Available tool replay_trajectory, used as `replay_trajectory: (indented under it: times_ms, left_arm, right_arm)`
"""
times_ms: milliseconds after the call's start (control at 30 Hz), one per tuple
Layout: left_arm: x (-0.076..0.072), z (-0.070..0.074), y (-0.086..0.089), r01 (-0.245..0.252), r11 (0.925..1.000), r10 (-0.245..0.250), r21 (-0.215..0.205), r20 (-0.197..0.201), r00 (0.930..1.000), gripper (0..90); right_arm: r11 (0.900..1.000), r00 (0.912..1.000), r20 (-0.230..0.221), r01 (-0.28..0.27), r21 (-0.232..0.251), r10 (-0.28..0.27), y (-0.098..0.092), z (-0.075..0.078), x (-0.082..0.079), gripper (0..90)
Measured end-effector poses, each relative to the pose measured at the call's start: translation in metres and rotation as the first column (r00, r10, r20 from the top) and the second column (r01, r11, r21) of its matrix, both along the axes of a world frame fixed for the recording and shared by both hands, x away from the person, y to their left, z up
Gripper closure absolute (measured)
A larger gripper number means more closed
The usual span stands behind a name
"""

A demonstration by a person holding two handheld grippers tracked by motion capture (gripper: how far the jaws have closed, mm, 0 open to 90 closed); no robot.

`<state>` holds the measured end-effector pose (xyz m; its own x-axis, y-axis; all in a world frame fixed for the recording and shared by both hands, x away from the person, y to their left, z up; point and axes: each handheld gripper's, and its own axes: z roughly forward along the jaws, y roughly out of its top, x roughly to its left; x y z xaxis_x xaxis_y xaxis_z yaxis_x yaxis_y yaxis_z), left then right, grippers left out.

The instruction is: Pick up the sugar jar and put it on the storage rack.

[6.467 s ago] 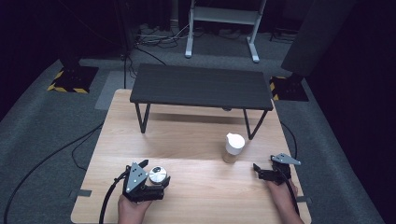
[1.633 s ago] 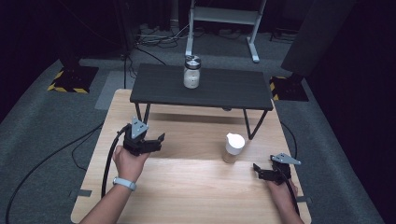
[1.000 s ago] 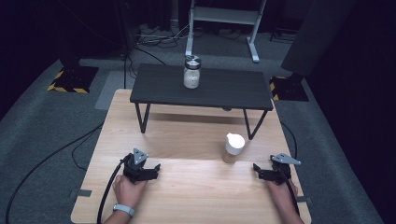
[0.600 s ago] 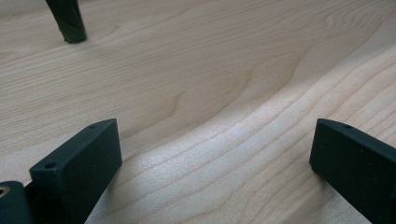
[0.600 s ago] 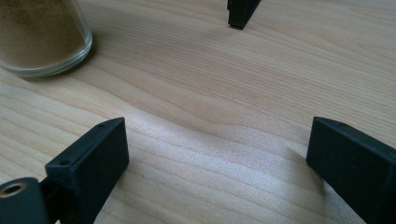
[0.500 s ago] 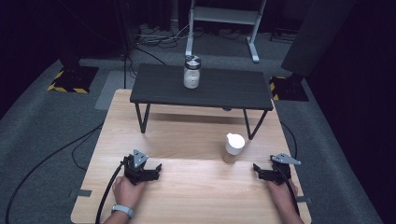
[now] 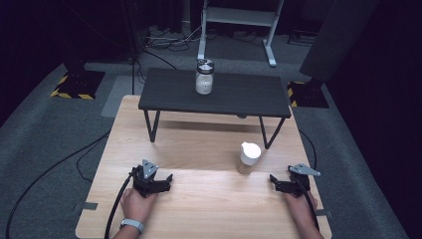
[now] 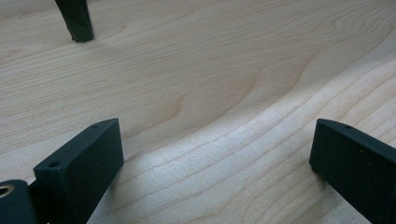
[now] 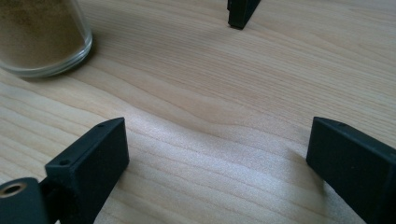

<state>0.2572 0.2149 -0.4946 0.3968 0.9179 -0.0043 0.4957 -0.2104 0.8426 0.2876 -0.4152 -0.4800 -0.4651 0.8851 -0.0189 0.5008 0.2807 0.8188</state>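
A glass jar with a metal lid [image 7: 204,77] stands upright on the low black shelf [image 7: 249,94] at the back of the wooden table [image 7: 199,149]. A second jar of brown powder with a white lid [image 7: 248,158] [image 9: 39,37] stands on the table in front of the shelf, toward the right. My left gripper [image 7: 165,182] [image 8: 215,163] rests open on the table near the front left, nothing between its jaws. At the front right my right gripper [image 7: 275,181] [image 9: 217,163] lies open too, a little right of the brown jar.
The shelf's black legs [image 7: 149,125] [image 7: 269,132] stand on the table; one foot [image 8: 77,21] lies ahead of the left gripper, another foot [image 9: 240,11] ahead of the right. Cables [image 7: 59,164] trail over the grey floor at the left.
The metal-lidded jar, earlier held at the front left, now stands on the shelf. My left gripper has come back down to the table's front left. The right has not moved.
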Motion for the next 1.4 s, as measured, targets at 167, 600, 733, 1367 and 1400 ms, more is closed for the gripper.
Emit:
replay_trajectory:
  times_ms: [167,600,733,1367,1400]
  left_arm:
    - [-0.0009,0.0001,-0.0009,-0.005,1.0,0.005,0.001,0.0,1.0,2.6]
    - [-0.0006,0.0001,-0.0011,-0.007,1.0,0.007,0.0,0.0,1.0,2.6]
    - [-0.0004,0.0001,-0.0013,-0.009,1.0,0.009,0.0,0.0,1.0,2.6]
    - [-0.0003,0.0,-0.0014,-0.009,1.0,0.009,0.0,0.0,1.0,2.6]
    - [-0.0002,0.0,-0.0015,-0.01,1.0,0.01,0.0,0.0,1.0,2.6]
  right_arm:
    - [1.0,1.0,0.0,0.0,0.0,0.0,0.0,0.0,0.0001,5.3]
    - [1.0,1.0,0.0,0.0,0.0,0.0,-0.0001,0.0,0.0001,5.3]
    - [1.0,1.0,0.0,0.0,0.0,0.0,0.0,0.0,0.0,5.3]
    - [1.0,1.0,0.0,0.001,0.0,-0.001,0.0,0.0,0.0,5.3]
    - [1.0,1.0,0.0,0.001,0.0,-0.001,0.0,0.0,0.0,5.3]
